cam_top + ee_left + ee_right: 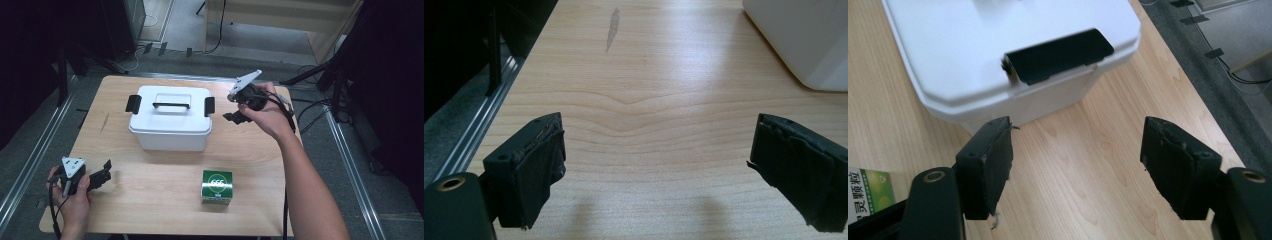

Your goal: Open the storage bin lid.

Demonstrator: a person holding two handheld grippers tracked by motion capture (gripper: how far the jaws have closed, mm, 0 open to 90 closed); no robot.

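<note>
A white lidded box (171,118) with a black handle and black side latches stands at the back middle of the wooden table (150,200). Its right latch (1058,61) lies just ahead of my right gripper (1078,167), which is open and empty; in the high view that right gripper (236,116) hovers beside the box's right end. A small green carton (217,186) sits near the front. My left gripper (104,174) rests low at the table's front left, open, with bare wood between its jaws (654,165); a corner of the box (804,40) lies ahead to its right.
The table's left edge and a metal floor rail (479,125) run close beside the left gripper. Cables and dark stands (345,70) surround the table on the floor. A corner of the green carton (868,197) lies at the left of the right gripper view.
</note>
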